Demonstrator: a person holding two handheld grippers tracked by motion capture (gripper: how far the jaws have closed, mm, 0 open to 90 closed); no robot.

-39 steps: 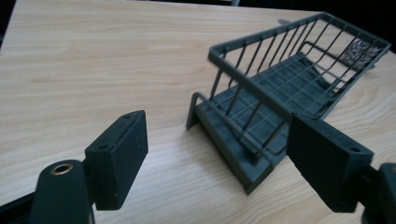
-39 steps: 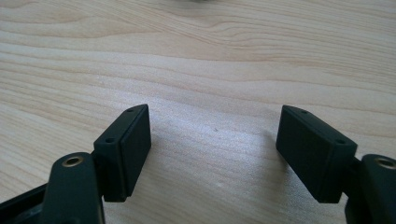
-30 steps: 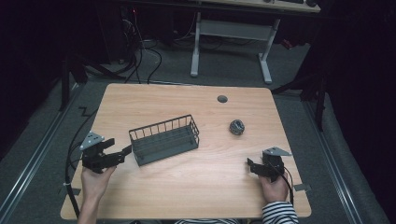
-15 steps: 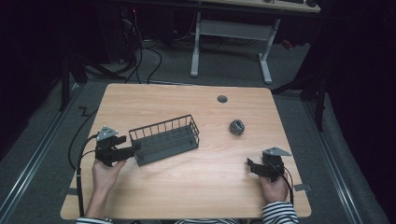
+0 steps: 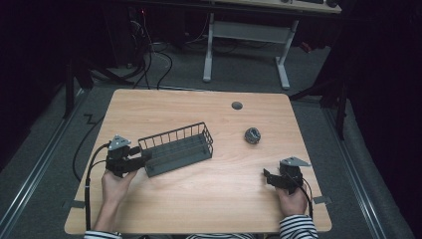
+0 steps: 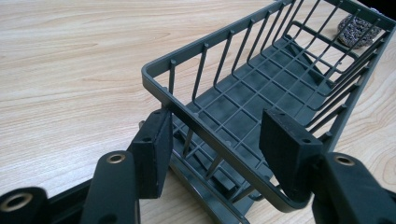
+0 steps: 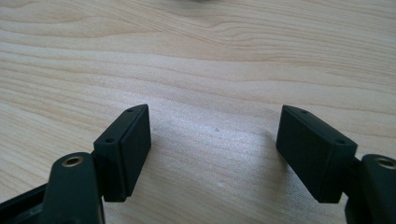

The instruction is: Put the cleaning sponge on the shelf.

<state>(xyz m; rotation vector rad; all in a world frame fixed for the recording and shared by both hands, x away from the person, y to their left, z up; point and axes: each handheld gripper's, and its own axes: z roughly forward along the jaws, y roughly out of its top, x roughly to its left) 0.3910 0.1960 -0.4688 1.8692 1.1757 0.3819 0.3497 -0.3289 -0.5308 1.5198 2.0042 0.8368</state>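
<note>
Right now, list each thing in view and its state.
Basket: upright, empty, its end rim between the left jaws.
Scrubber: loose on the table, right of the basket.
Left gripper: open, astride the rim.
Right gripper: open, empty, low over the table.

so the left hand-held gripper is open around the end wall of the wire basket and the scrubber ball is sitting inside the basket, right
Not quite. The left hand-held gripper is open around the end wall of the wire basket, but the scrubber ball is not inside it. The high view shows it lying on the table, apart from the basket on its right.
</note>
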